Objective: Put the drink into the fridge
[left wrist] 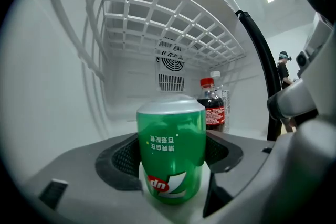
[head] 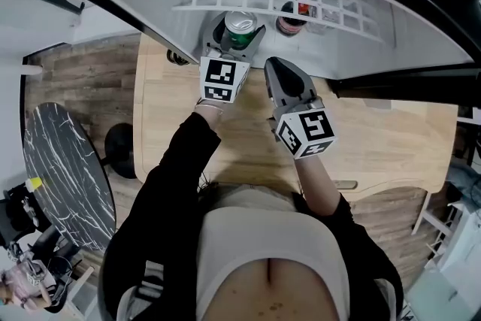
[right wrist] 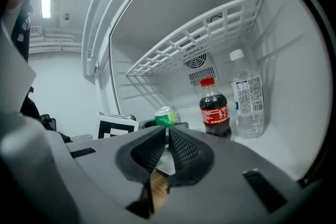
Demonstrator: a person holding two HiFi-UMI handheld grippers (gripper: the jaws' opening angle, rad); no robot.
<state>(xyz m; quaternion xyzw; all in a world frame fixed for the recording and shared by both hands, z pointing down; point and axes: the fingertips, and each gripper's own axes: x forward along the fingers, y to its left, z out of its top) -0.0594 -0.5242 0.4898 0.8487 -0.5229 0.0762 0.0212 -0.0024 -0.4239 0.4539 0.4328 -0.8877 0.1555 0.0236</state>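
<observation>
**Green can inside the fridge mouth, not yet released**

Your left gripper (head: 237,41) clamps the green soda can (left wrist: 171,155) between its jaws. The can sits just inside the open fridge (head: 150,7), below the wire shelf (left wrist: 168,23) and in front of the cola bottle (left wrist: 212,105). Your right gripper (right wrist: 167,139) is empty, its jaws all but touching. The carry looks complete. Setting the can down, letting go and withdrawing remain.

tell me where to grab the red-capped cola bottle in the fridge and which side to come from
Probably the cola bottle at its labelled body, coming level from the open front. It stands upright, the wire shelf blocks a top approach, and the water bottle stands close on its right. The right gripper, shut and empty, would need to open first.
</observation>
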